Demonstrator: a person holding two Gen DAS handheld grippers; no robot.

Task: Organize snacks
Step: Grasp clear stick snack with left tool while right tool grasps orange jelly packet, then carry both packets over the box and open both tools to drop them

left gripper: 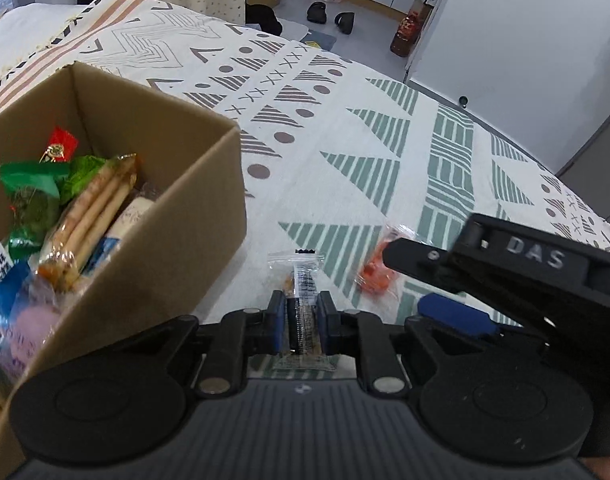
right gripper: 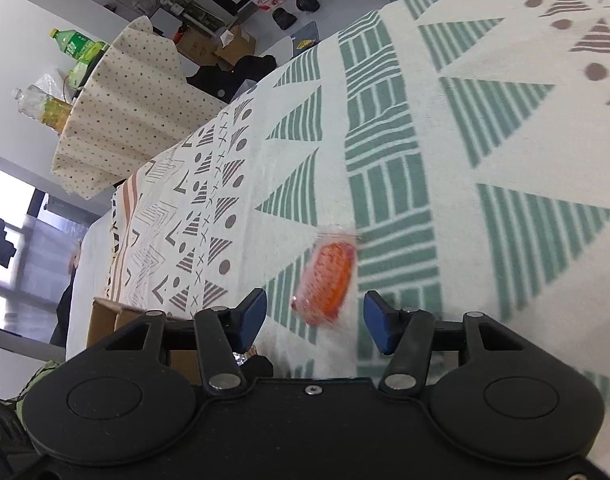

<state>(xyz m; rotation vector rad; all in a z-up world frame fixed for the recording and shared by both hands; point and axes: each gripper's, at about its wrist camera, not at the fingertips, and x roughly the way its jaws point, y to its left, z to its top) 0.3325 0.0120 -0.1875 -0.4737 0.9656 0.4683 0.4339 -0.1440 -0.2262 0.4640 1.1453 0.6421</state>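
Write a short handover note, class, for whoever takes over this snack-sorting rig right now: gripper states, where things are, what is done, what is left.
Left gripper: shut on a clear snack packet, beside the box.
Right gripper: open, aimed at the orange snack, not touching it.
Box: on the patterned cloth, already holding several snacks.
Done: most snacks boxed.
Left: drop the clear packet into the box, then likely pick up the orange snack from the cloth and box it too.
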